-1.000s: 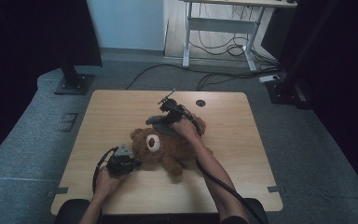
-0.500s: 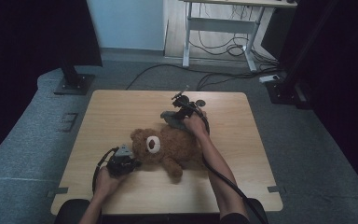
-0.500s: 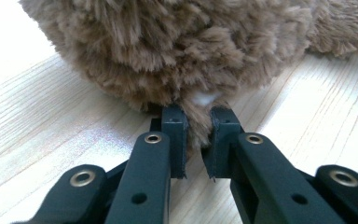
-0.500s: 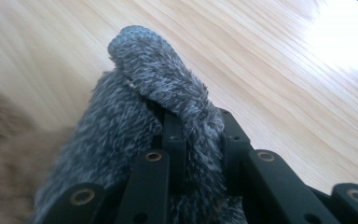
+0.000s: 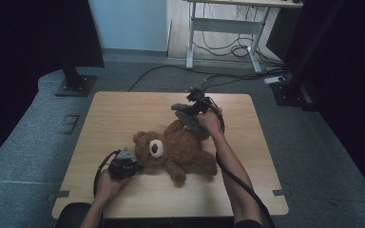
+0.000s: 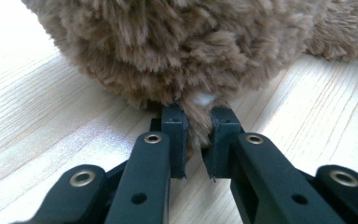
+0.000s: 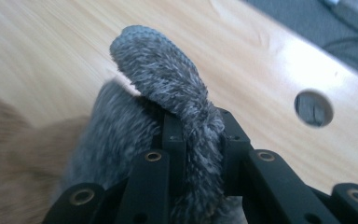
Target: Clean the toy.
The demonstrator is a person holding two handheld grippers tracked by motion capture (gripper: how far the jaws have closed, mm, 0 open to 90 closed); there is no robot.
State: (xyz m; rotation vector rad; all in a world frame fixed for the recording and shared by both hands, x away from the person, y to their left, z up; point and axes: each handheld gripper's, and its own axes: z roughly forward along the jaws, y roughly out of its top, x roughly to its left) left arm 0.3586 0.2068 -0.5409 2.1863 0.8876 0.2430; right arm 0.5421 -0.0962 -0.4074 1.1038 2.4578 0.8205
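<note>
Grey carpet surrounds a pale wooden table point(image 5: 123, 114), and dark curtains close off both sides of the room. Behind the table stands a desk frame point(image 5: 228, 28) with loose cables point(image 5: 228, 76) trailing across the floor, and a black stand base point(image 5: 74, 85) sits at the far left. The tabletop has a round cable hole point(image 7: 313, 108) near its far edge.

A brown teddy bear point(image 5: 176, 149) lies on its back in the middle of the table, head toward the person's left. The left gripper point(image 6: 198, 140) has its jaws closed on a tuft of fur at the bear's head, low against the wood, and it has kept its place over the last second. The bear has kept roughly the same spot too, though its body has been drawn out a little toward the far right.

The right gripper point(image 7: 198, 140) has its jaws clamped on a grey knitted cloth point(image 5: 190, 118). A second ago that cloth and gripper were over the bear's upper body, near the table's middle. Now the right hand point(image 5: 210, 121) has carried them up and away toward the far right, so that the cloth hangs from the jaws above the bear's far paw. In the right gripper view one end of the cloth curls up over the jaws, with the rest bunched below beside the brown fur.
</note>
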